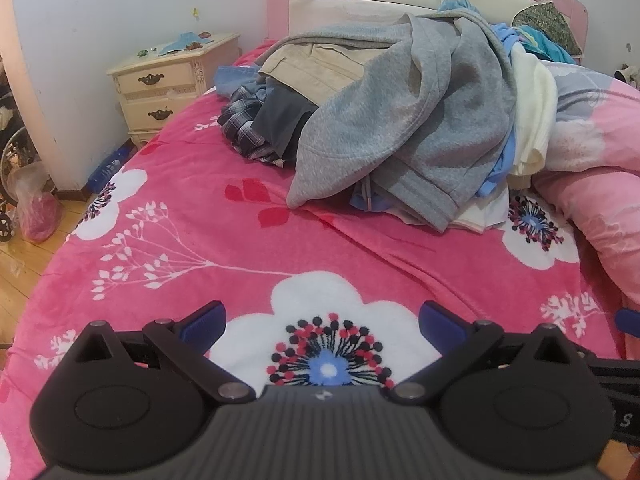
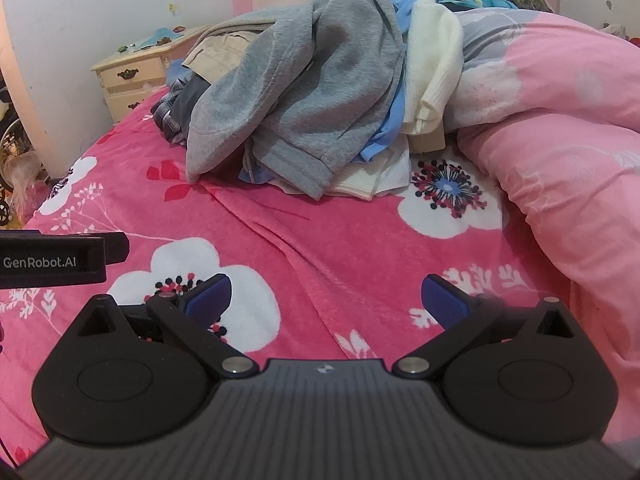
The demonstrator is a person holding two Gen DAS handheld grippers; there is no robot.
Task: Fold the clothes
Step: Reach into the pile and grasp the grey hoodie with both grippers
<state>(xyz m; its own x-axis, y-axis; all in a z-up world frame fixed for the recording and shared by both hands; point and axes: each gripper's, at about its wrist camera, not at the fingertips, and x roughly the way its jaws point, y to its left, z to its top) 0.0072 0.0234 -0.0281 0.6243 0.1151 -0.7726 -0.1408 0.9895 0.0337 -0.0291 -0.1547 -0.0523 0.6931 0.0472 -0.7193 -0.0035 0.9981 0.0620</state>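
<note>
Clothes pile point(image 1: 384, 120) heaped near the headboard on pink floral blanket point(image 1: 224, 240), grey hoodie point(image 1: 404, 120) on top, cream knit point(image 2: 432, 60) at its right. Left gripper point(image 1: 322, 322) spread wide, holding nothing, above blanket. Right gripper point(image 2: 326, 298) likewise wide open, empty, well short of the pile.

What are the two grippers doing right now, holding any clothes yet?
Left gripper: open, holding nothing, over the bedspread.
Right gripper: open, holding nothing, short of the clothes pile.
</note>
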